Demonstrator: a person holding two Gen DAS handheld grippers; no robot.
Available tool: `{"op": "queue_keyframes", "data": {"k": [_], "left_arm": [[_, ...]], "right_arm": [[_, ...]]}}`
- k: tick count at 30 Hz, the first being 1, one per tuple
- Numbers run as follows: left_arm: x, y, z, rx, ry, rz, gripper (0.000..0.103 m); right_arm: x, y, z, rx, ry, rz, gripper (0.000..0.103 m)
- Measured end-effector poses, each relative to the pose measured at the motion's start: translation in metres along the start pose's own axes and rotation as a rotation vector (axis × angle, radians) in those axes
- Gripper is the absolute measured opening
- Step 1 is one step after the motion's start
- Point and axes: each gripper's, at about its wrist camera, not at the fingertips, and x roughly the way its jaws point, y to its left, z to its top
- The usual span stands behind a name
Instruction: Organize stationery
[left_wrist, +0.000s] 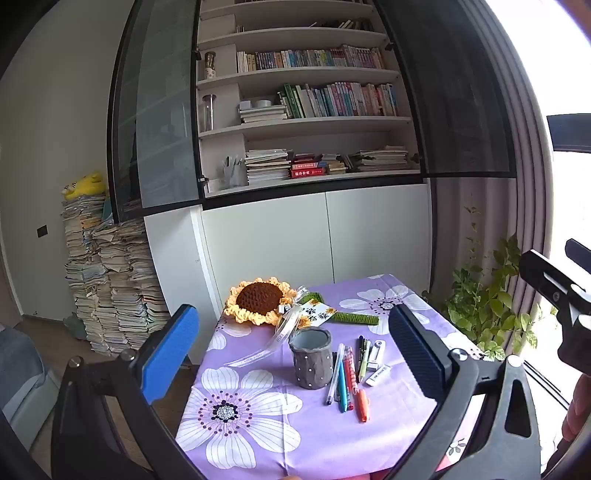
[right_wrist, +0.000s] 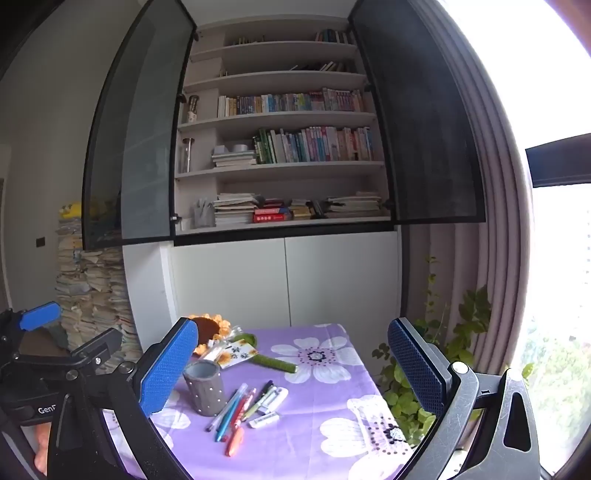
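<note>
While the pens (left_wrist: 345, 376) lie loose in a fanned bunch on the surface (left_wrist: 388, 435), the grey studded pen holder (left_wrist: 311, 359) stands upright just at their 9 o'clock, apparently touching the nearest one. An orange marker (left_wrist: 362, 404) sits at the bunch's 6 o'clock end, and two small white erasers (left_wrist: 377, 363) rest at its 3 o'clock side. Beyond the holder, toward 11 o'clock, a crocheted sunflower (left_wrist: 259, 301) lies flat with a ribboned tag, its green stem reaching toward 3 o'clock. A purple floral cloth covers the surface.

Both tools hover above the near edge, touching nothing. Left gripper (left_wrist: 295, 350) is released, its fingers spread wide around the view of the holder and pens. Right gripper (right_wrist: 291, 369) is likewise released and empty. Behind stand an open bookcase (left_wrist: 306, 110), a leafy plant (left_wrist: 484, 306) at 3 o'clock, and paper stacks (left_wrist: 107, 280) at 9 o'clock.
</note>
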Motion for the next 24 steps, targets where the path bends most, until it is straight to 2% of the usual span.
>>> {"op": "queue_keyframes", "data": {"k": [4, 5, 10, 16, 24], "left_arm": [[0.000, -0.004, -0.003, 0.000, -0.018, 0.007, 0.102], [-0.009, -0.003, -0.001, 0.002, -0.045, 0.011, 0.102], [-0.009, 0.003, -0.001, -0.018, -0.051, 0.008, 0.102], [-0.015, 0.004, -0.001, -0.022, -0.077, 0.015, 0.102], [-0.008, 0.005, 0.001, -0.021, -0.058, 0.021, 0.102]], "right_arm": [[-0.001, 0.000, -0.003, 0.001, -0.005, 0.001, 0.103], [0.000, 0.000, -0.003, -0.001, -0.005, 0.001, 0.103], [0.003, 0.005, 0.000, -0.009, -0.016, 0.012, 0.103], [-0.006, 0.014, -0.002, -0.046, -0.070, 0.019, 0.103], [-0.008, 0.015, -0.001, -0.055, -0.070, 0.035, 0.103]]}}
